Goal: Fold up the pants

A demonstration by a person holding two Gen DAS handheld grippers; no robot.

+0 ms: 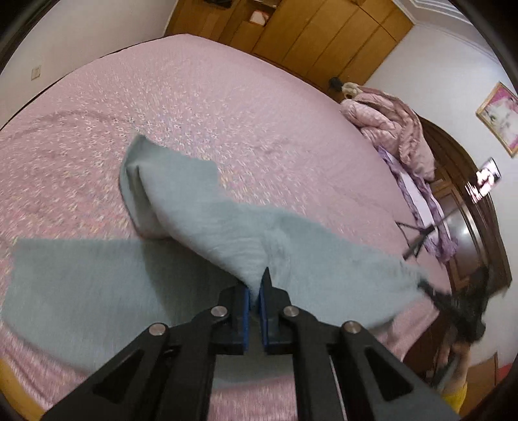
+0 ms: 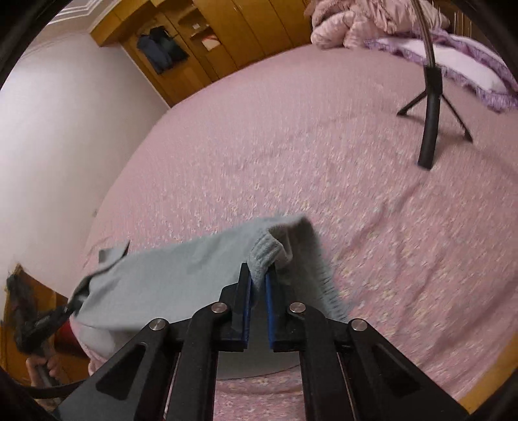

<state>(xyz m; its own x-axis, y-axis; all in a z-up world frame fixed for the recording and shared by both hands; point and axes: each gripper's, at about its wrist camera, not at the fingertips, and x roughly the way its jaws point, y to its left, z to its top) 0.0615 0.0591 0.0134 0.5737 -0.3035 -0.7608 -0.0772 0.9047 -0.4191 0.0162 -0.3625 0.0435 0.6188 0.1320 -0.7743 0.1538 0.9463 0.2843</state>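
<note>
Seen from the left wrist: left gripper [image 1: 257, 291] near and centre, black fingers with blue pads [image 1: 246, 307] closed tight on a pinch of pale grey-blue pants [image 1: 207, 223]. Cloth lifted at the grip, sloping away to the far left, where a folded end rests on the pink floral bedspread [image 1: 194, 107]; another flat part of the same garment spread on the bed at near left. To the right, fabric stretched towards the right gripper [image 1: 453, 301], blurred, its jaws clamped on the garment's other end. Far right on the bed: crumpled pink quilt [image 1: 388, 119], purple fringed blanket [image 1: 421, 191], black tripod stand [image 1: 417, 236]. Wooden wardrobe [image 1: 317, 39] along the far wall. Seen from the right wrist: right gripper [image 2: 258, 281] near and centre, blue pads closed on the ribbed waistband [image 2: 265, 252] of the pants [image 2: 168, 275], cloth bunched between the fingers. Garment held off the bedspread [image 2: 291, 155], running left to the left gripper [image 2: 48, 320], blurred at the near left edge, a hand [image 2: 39, 366] on its handle. Tripod stand [image 2: 430, 110] upright on the bed at far right, quilt [image 2: 356, 22] and purple blanket [image 2: 469, 68] beyond it, wardrobe [image 2: 226, 39] at far left.
</note>
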